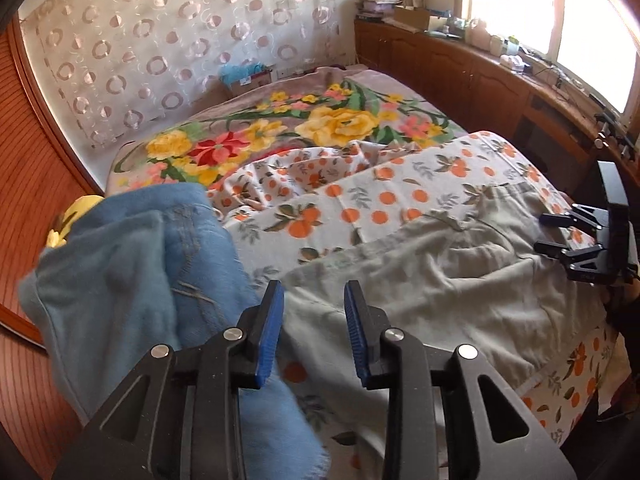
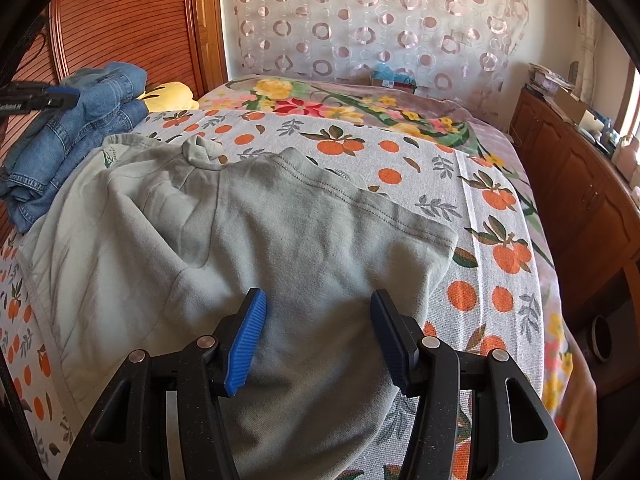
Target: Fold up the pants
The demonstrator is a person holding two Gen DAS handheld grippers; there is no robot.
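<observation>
At the left gripper [image 1: 314, 292]: part open, blue pads apart, nothing clamped between them. Hangs tilted down over the near edge of the bed. Just beside its left finger, a blurred mass of blue denim jeans [image 1: 120, 264]; from the right wrist view, reads as a folded stack [image 2: 80, 128] at the left end of the orange-print sheet [image 2: 400, 148], with the left gripper [image 2: 40, 98] poised above it and clear of the cloth.

At the right gripper [image 2: 318, 300]: wider open, also empty, pointing down at the grey-green pants [image 2: 280, 240] directly beneath and ahead of its fingers. No pinch on the fabric; whether the pads brush it cannot be told from here.

Outward from there: grey-green pants [image 1: 440, 272] spread flat but creased on the sheet, long axis running along the near side of the bed, from just right of the jeans stack across to the right gripper [image 1: 568, 240]. Labelled end, probably the waistband, towards the jeans; stitched straight edge towards the far right. Beyond, the floral blanket [image 2: 320, 100], well apart from the work.

Judged from this: jeans done, grey-green pants next. Right gripper already over one end; left gripper nearer the other end, needing to swing right off the stack to reach it. Coming fold likely to turn on each gripper taking its own end of that long axis.
</observation>
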